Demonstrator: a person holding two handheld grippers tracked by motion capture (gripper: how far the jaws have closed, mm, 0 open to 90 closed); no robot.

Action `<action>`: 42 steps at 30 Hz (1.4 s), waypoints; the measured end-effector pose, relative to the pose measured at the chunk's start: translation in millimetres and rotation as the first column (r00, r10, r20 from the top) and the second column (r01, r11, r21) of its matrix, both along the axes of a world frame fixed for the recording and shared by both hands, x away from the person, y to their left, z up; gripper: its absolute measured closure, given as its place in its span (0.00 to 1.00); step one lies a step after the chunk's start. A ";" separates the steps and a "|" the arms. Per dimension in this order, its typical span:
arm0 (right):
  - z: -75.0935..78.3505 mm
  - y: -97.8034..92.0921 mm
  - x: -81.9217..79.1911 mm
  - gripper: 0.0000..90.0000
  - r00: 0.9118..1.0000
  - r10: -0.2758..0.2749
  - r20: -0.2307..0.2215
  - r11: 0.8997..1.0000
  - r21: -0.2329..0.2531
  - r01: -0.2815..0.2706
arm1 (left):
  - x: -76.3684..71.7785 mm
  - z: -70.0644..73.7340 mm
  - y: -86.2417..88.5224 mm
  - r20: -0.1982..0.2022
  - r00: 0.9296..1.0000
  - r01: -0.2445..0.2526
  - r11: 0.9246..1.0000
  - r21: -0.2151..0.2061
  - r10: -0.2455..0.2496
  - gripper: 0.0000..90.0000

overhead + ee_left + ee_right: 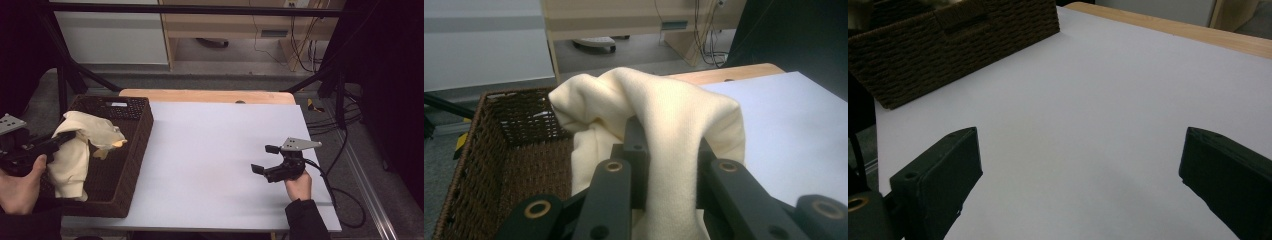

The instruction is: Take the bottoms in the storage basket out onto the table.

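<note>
Left claw (pixel 70 135) is clamped on the cream cloth (pixel 75 155), held up over the near-left part of the basket (pixel 135 145) w/ most of it draped down inside, so the drop-in looks approx. done; what's left is to let go and pull back. Right claw (pixel 265 159) sits well right of the basket, low over the bare surface (pixel 210 150), jaws spread wide, nothing in them, hand behind it.

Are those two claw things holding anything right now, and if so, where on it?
The left gripper pinches the cream cloth at a bunched fold, over the wicker basket. The right gripper is open, holding nothing.
</note>
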State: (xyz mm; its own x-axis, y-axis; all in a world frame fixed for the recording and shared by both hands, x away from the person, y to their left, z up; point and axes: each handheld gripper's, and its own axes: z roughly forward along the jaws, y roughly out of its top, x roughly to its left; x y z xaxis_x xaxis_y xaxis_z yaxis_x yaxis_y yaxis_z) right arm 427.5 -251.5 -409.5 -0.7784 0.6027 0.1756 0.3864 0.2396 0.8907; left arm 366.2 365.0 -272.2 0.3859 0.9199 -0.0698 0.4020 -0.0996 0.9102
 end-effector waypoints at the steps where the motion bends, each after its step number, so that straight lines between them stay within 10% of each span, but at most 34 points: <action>1: 0.2 -0.1 -0.1 0.04 1.000 0.000 -0.001 1.000 0.002 0.000 | 0.1 0.4 -0.8 0.001 1.000 0.001 1.000 0.001 -0.001 0.86; 42: 1.2 -1.6 -0.8 0.04 1.000 -0.003 0.002 1.000 0.002 0.003 | 1.2 32.2 -30.7 0.076 0.994 0.085 0.996 -0.008 -0.084 0.86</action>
